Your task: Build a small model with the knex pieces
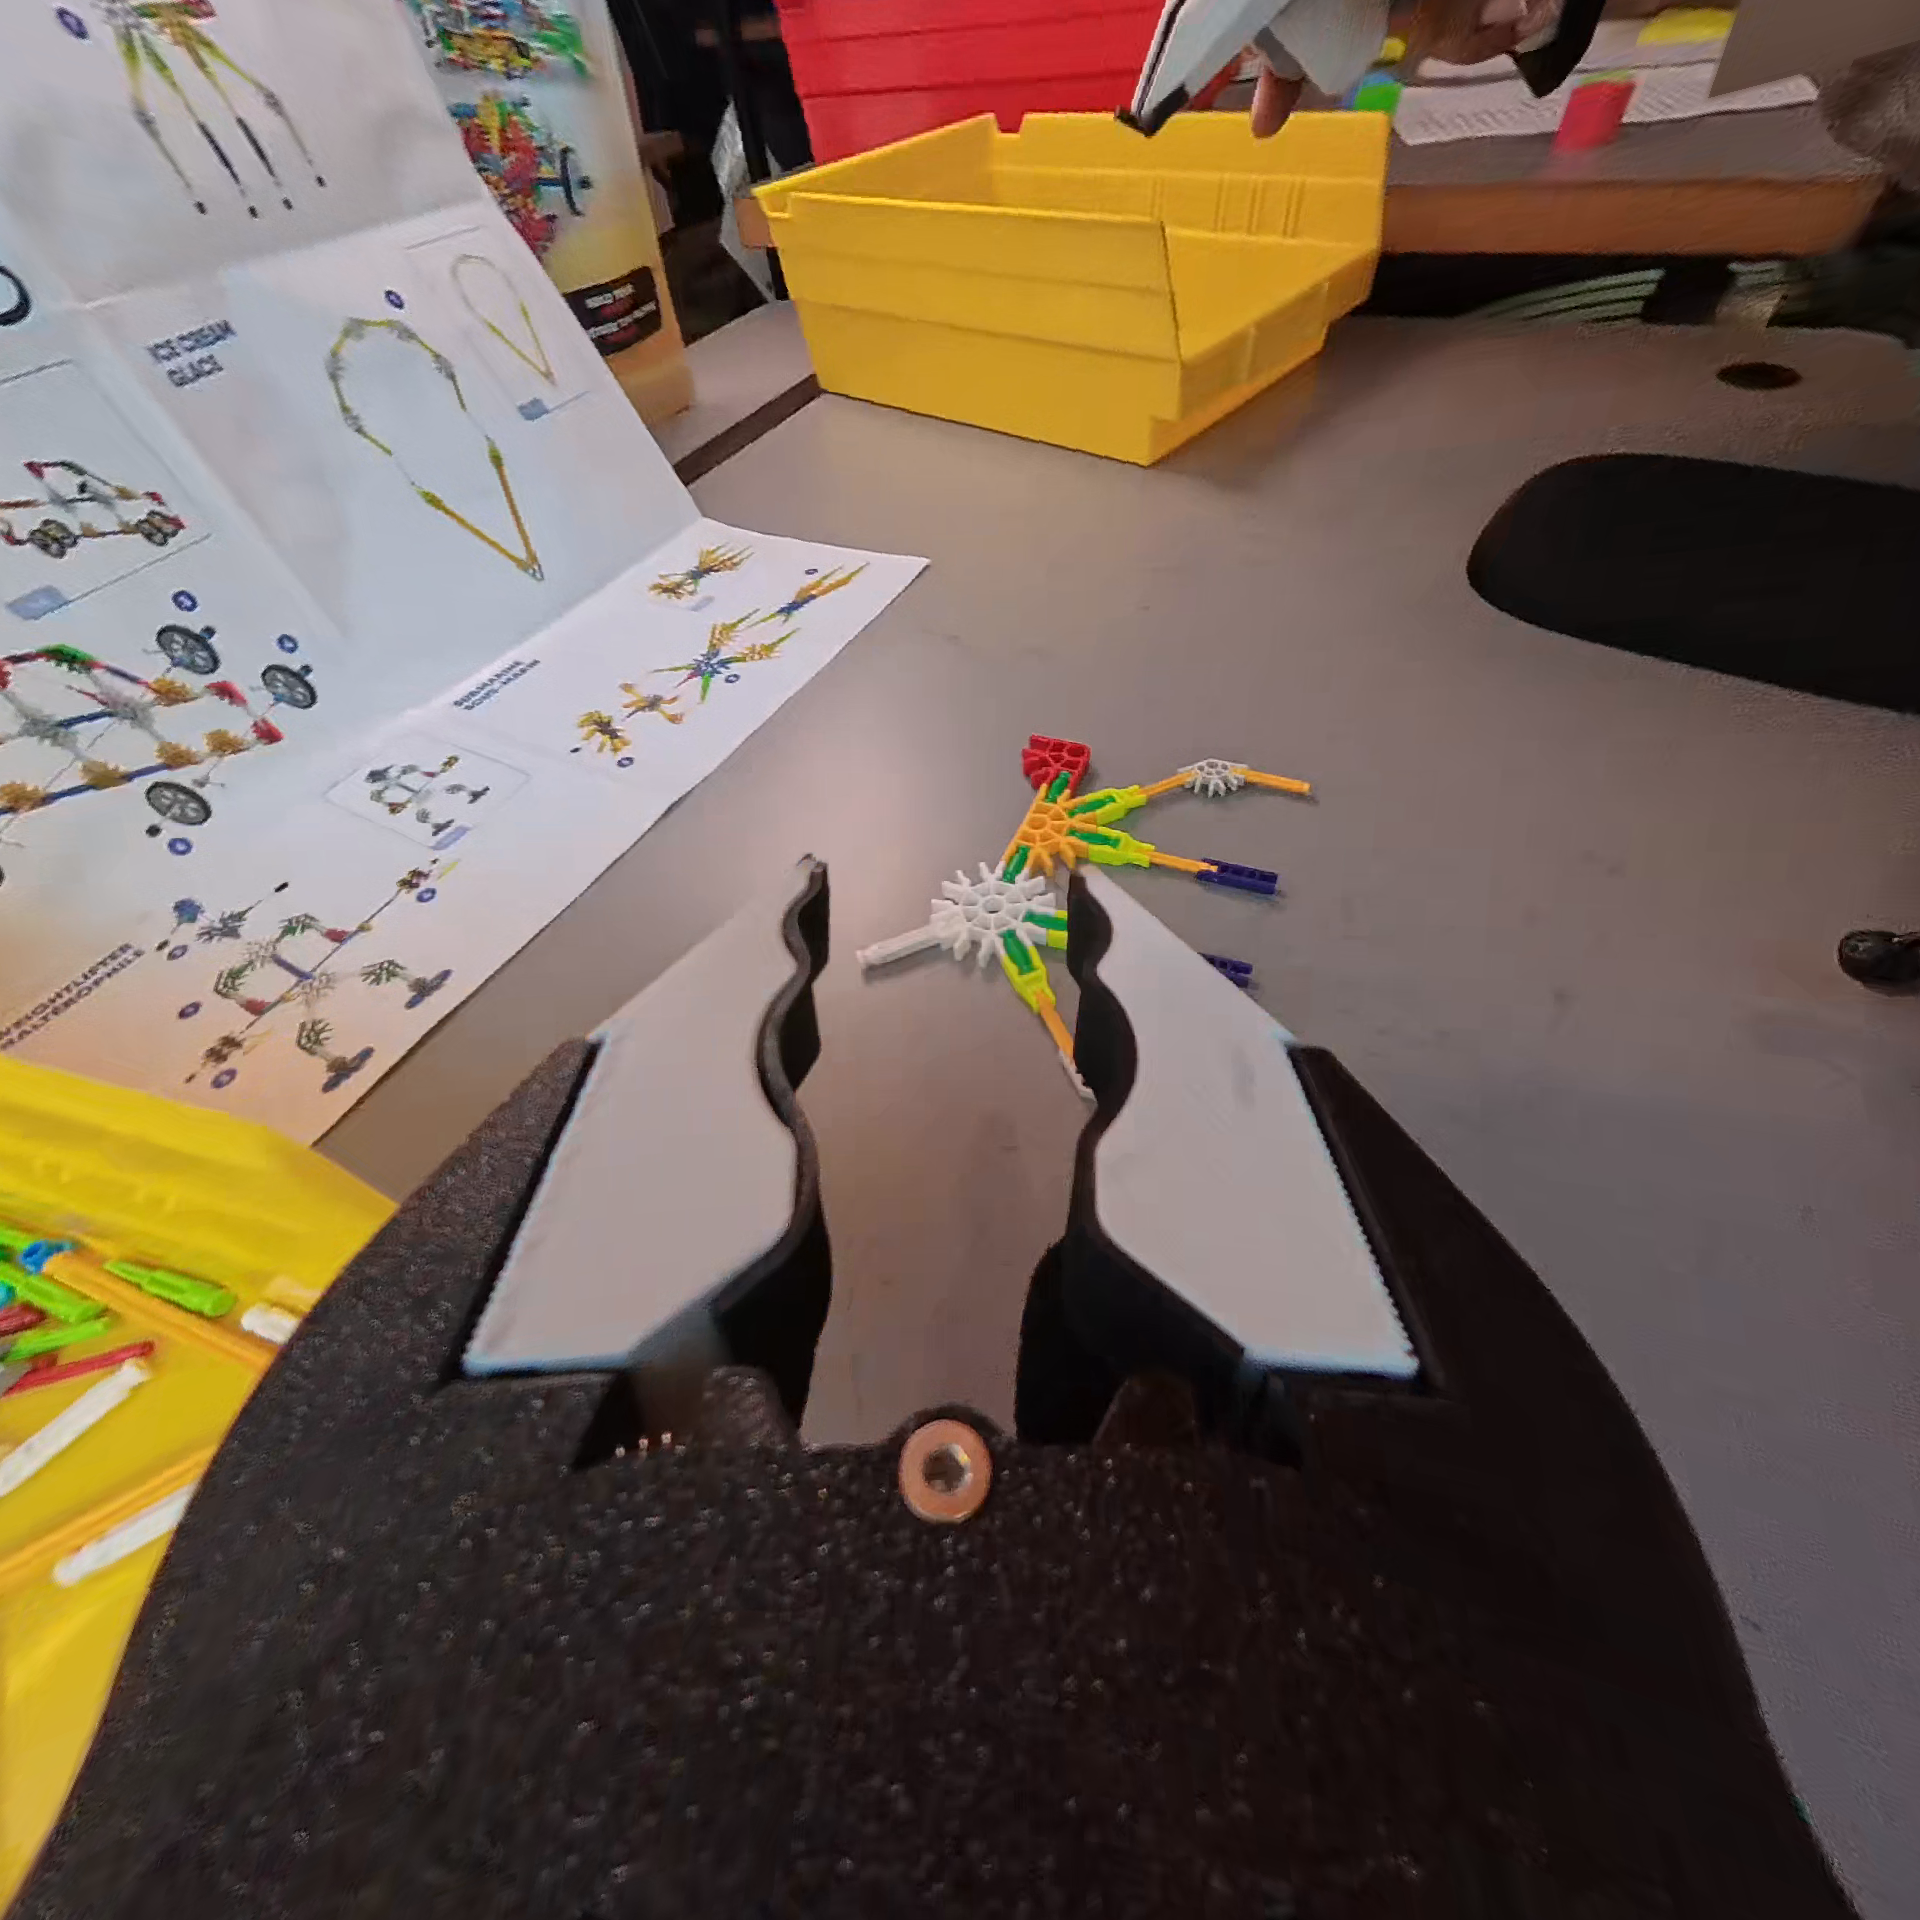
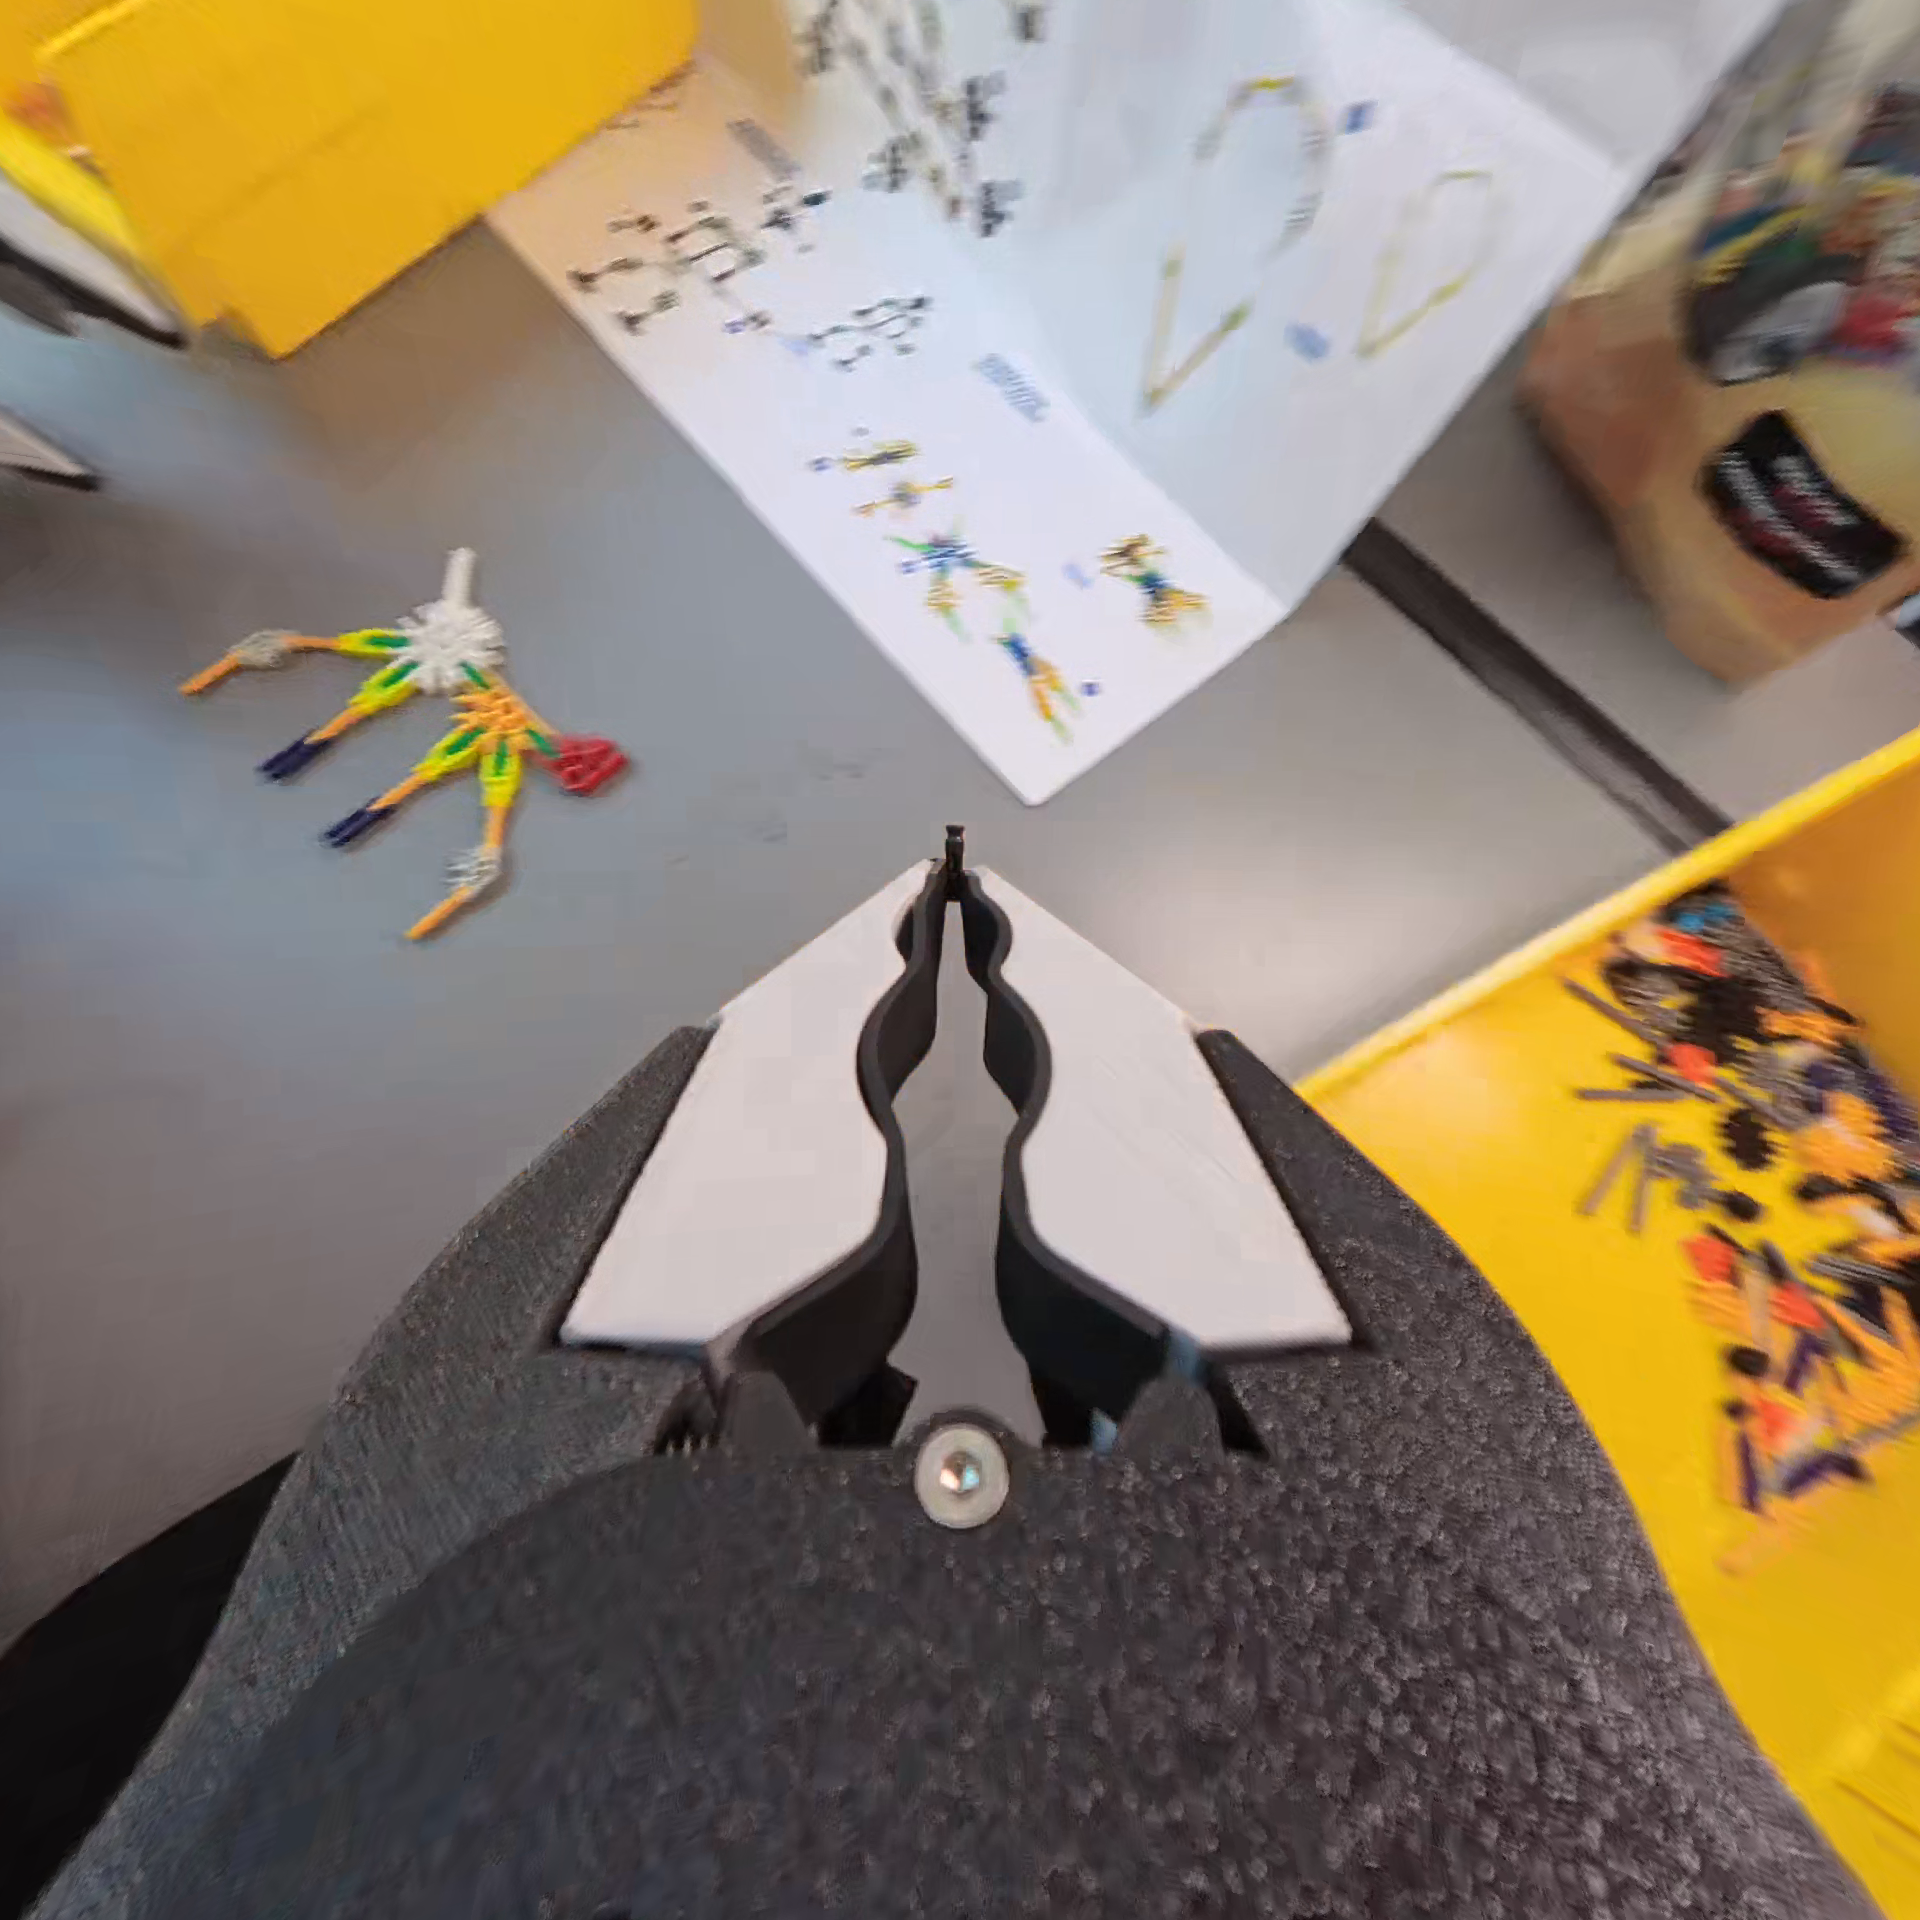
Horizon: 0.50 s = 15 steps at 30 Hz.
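Your left claw gapes wide over the grey worktop, its right finger just beside the rod-and-connector model lying flat at one o'clock. Your right claw pinches a small black piece at its tips; there the model lies at ten o'clock, the instruction sheet at twelve, a yellow parts bin at three.

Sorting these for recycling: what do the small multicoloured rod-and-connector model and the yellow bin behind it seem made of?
Multicoloured rod-and-connector model: apparently hard moulded plastic, going by its bright solid colours and crisp snowflake hubs. Yellow bin: likely moulded plastic too, semi-matte, with ribbed walls.
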Tool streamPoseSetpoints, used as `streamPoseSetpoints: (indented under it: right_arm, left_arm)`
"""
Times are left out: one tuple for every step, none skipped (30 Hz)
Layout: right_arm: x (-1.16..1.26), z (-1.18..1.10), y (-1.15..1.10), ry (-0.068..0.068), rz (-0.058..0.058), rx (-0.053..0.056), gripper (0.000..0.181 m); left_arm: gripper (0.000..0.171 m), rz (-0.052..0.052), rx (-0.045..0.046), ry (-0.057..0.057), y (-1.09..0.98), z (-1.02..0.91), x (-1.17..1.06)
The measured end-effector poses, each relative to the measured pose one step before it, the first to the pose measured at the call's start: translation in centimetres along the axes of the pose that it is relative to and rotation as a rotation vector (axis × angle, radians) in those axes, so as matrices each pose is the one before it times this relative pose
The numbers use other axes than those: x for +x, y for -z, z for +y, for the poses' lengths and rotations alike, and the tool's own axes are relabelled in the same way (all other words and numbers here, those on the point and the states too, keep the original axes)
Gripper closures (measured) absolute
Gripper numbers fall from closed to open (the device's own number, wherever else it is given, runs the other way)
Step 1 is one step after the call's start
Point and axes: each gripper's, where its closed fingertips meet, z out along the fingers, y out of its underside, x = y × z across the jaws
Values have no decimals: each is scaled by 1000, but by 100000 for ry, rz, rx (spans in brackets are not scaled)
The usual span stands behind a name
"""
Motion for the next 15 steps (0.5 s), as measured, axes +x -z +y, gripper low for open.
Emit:
streamPoseSetpoints:
  right_arm:
    - [-2886,518,-1003,1558,-4445,-1364,180]
    - [-2585,604,-1259,437,-4385,-1569,180]
    - [-2433,580,-1419,-925,-5192,-1293,180]
    - [-2201,507,-1497,-1714,-5292,-846,180]
    - [-1775,480,-1475,-1405,-3713,-907,180]
    - [-1397,448,-1376,610,-1761,-1257,180]
    - [-1208,417,-1276,1126,-1147,-1716,180]
    - [-1172,284,-1161,792,-1690,-1507,180]
    - [-946,272,-1038,871,-1369,-1816,180]
    - [-526,375,-925,1593,377,-2790,180]
    - [-268,379,-735,2572,1431,-2976,180]
    - [-240,232,-514,2433,857,-2221,180]
    - [-133,85,-323,1203,603,-1360,180]
    - [-37,3,-151,796,533,-730,179]
    - [-11,1,9,878,55,-881,179]
  left_arm:
    - [128,1843,-1405,-2467,-140,112,627]
    - [128,3683,-2667,-1016,-167,335,742]
    - [128,3896,-4003,691,-200,603,632]
    - [126,3114,-4370,920,-192,722,456]
    - [125,1874,-4075,232,-150,712,286]
    - [125,99,-3264,-676,-99,585,38]
    - [125,-1020,-1650,-1252,-19,287,-86]
    - [125,-481,-608,-900,27,62,-3]
    - [125,-243,-209,-135,31,-36,1]
    - [125,-337,-325,44,28,11,-33]
    - [125,-604,-288,-357,17,21,-68]
    - [125,-688,-241,-527,27,33,-84]
    - [125,-503,-167,-280,2,13,-61]
    - [125,-281,-89,-67,-4,-9,-23]
    - [125,-250,-109,-182,10,0,-14]
